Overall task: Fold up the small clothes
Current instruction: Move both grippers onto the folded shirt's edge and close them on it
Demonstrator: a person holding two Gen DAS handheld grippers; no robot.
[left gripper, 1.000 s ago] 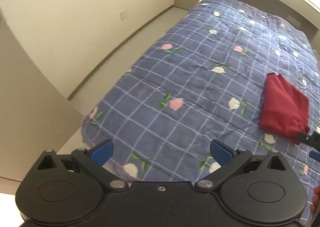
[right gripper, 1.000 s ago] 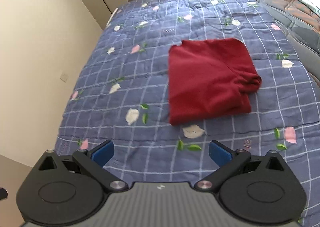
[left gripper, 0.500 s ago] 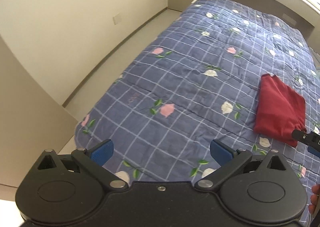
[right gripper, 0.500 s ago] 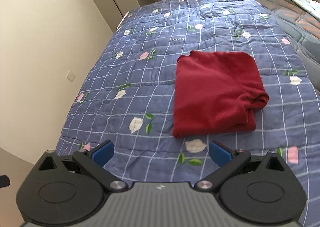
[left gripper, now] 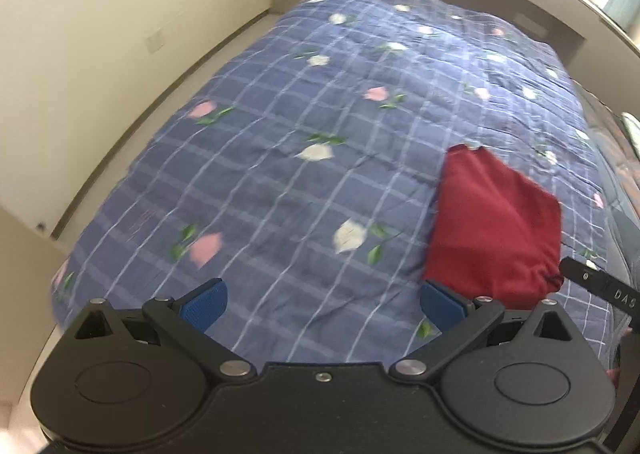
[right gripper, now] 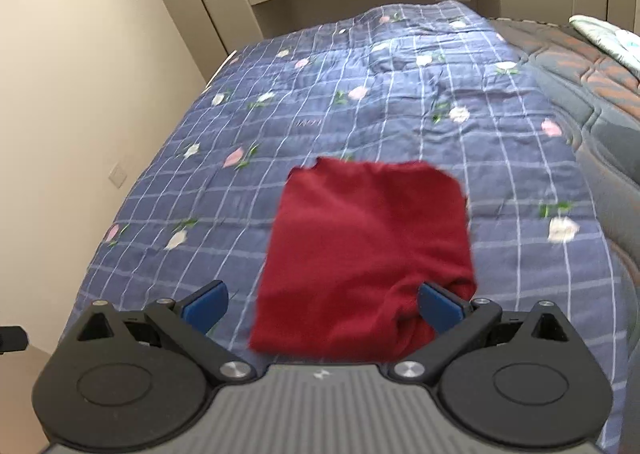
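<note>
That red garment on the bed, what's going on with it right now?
A person holds a tool in each hand over the blue floral quilt. The red garment lies on it, folded into a rough rectangle. The right tool hovers open at its near edge; the left tool is open beside it. Neither grips anything.

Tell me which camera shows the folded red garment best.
The right wrist view: the red garment lies centred and nearly whole between the open right gripper fingers. The left wrist view shows it off to the right, seen at an angle.
</note>
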